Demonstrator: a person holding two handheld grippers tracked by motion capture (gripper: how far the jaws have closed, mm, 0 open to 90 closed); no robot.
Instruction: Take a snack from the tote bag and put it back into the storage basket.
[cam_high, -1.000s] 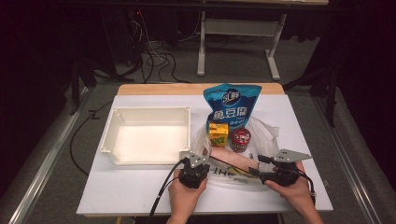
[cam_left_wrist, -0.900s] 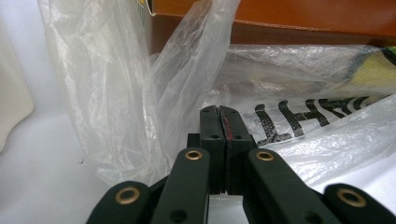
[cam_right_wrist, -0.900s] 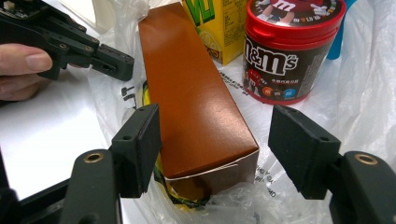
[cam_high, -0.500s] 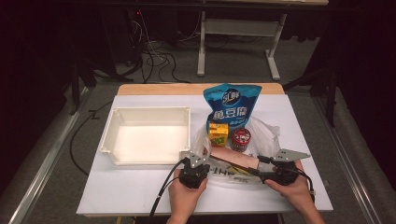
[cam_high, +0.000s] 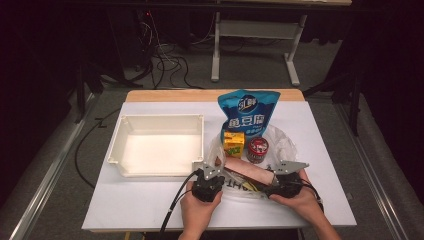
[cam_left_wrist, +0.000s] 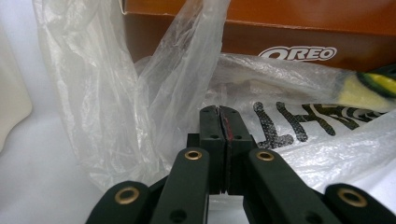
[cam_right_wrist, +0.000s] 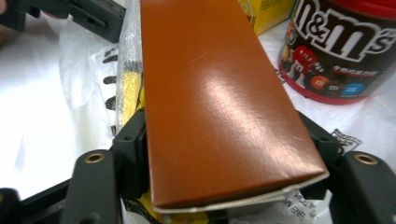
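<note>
A: Where's the Oreo box (cam_right_wrist: 219, 98)?
B: Lying across the plastic bag (cam_left_wrist: 116, 93) at the near edge of the table (cam_high: 150, 210), its end clamped in the right gripper (cam_high: 285, 184). The left gripper (cam_high: 209, 181) has its jaws pinched together on the bag's film.

A: Which step, then?
B: Probably drawing the box out of the bag while the film is held. Next it wants a clean lift.

A: Room?
B: The M&M's tub (cam_high: 258, 150) and yellow carton (cam_high: 233, 143) stand just beyond; the white tray (cam_high: 125, 150) on the left is open.

A white-topped table (cam_high: 150, 210) stands on grey carpet (cam_high: 60, 165), cables (cam_high: 160, 60) and a desk frame (cam_high: 255, 45) in the dim far background
</note>
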